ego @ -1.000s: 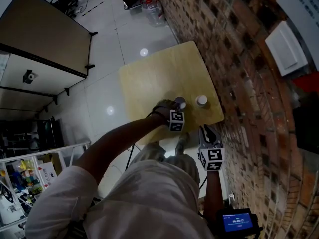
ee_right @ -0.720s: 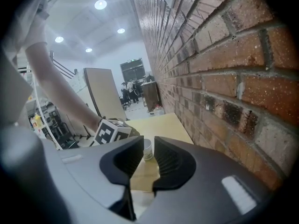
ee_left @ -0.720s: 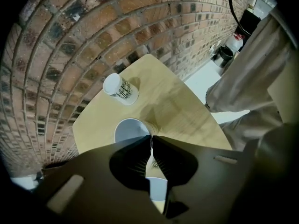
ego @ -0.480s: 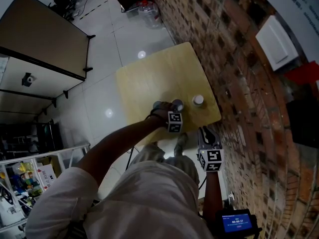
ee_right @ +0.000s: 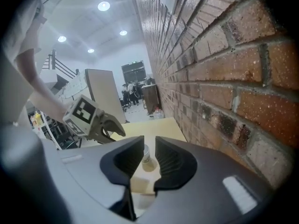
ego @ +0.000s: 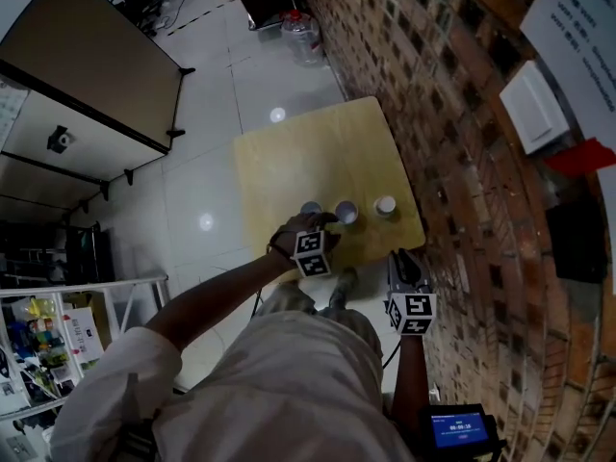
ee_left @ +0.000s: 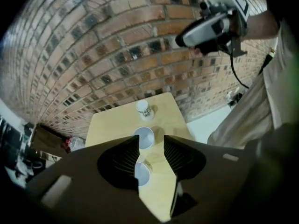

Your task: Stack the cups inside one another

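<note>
Three small white cups stand in a row near the front edge of the wooden table [ego: 308,152]: a left cup [ego: 310,208], a middle cup [ego: 346,212] and a right cup [ego: 386,205]. In the left gripper view the near cup [ee_left: 141,171] and the middle cup [ee_left: 144,137] are upright with open mouths. The far cup [ee_left: 144,110] is upside down. My left gripper [ego: 325,221] hangs above the near cups; its jaws have just been opening and nothing is between them. My right gripper [ego: 397,256] stays off the table's front corner, its jaws a little apart and empty.
A brick wall [ego: 452,114] runs along the table's right side. White tiled floor [ego: 207,133] lies to the left, with a dark panel [ego: 87,65] and shelves beyond. A plastic bottle [ego: 300,29] stands on the floor by the wall.
My left gripper has let go of the left cup, opened its jaws, and risen back toward me. All three cups now show in a row. The right gripper has stayed put.
</note>
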A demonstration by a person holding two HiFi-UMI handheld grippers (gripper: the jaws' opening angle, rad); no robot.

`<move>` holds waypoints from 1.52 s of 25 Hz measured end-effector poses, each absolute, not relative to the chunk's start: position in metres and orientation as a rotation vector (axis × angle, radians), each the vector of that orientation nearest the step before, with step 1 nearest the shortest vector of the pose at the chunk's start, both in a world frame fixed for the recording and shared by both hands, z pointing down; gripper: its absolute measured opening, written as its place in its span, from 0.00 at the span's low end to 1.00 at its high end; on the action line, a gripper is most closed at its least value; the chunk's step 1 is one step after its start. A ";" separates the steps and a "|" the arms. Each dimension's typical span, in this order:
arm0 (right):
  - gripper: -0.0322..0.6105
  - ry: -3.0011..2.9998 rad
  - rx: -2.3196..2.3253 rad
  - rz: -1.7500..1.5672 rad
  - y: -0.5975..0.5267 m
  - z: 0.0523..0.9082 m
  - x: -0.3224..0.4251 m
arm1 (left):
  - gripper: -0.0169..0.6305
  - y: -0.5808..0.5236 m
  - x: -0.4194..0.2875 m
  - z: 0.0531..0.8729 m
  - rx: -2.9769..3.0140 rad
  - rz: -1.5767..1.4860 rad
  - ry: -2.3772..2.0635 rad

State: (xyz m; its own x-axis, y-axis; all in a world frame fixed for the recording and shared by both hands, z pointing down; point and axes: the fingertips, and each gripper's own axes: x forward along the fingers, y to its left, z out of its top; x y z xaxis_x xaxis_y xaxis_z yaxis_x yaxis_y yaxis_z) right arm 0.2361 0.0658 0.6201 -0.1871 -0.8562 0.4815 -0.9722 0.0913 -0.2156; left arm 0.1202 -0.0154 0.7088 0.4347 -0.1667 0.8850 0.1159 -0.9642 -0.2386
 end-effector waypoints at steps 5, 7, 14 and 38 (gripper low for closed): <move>0.16 -2.142 1.840 0.689 0.058 0.604 0.246 | 0.30 -0.018 0.099 0.634 -2.807 -1.318 0.369; 0.16 -2.152 1.840 0.663 0.053 0.594 0.247 | 0.29 -0.021 0.091 0.603 -2.934 -1.188 0.488; 0.18 -2.164 1.835 0.542 0.036 0.553 0.250 | 0.28 -0.038 0.071 0.543 -3.063 -0.855 0.668; 0.20 -2.095 1.885 0.492 0.035 0.537 0.253 | 0.26 -0.032 0.057 0.563 -3.392 -0.724 0.696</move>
State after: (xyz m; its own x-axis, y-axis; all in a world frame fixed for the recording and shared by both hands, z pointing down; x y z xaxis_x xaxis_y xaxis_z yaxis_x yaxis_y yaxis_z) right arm 0.2530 0.0347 0.5371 -0.1091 -0.8985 0.4251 -0.9939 0.0904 -0.0639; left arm 0.0568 -0.0317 0.5625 0.8451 -0.2840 0.4530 -0.4417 -0.8482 0.2924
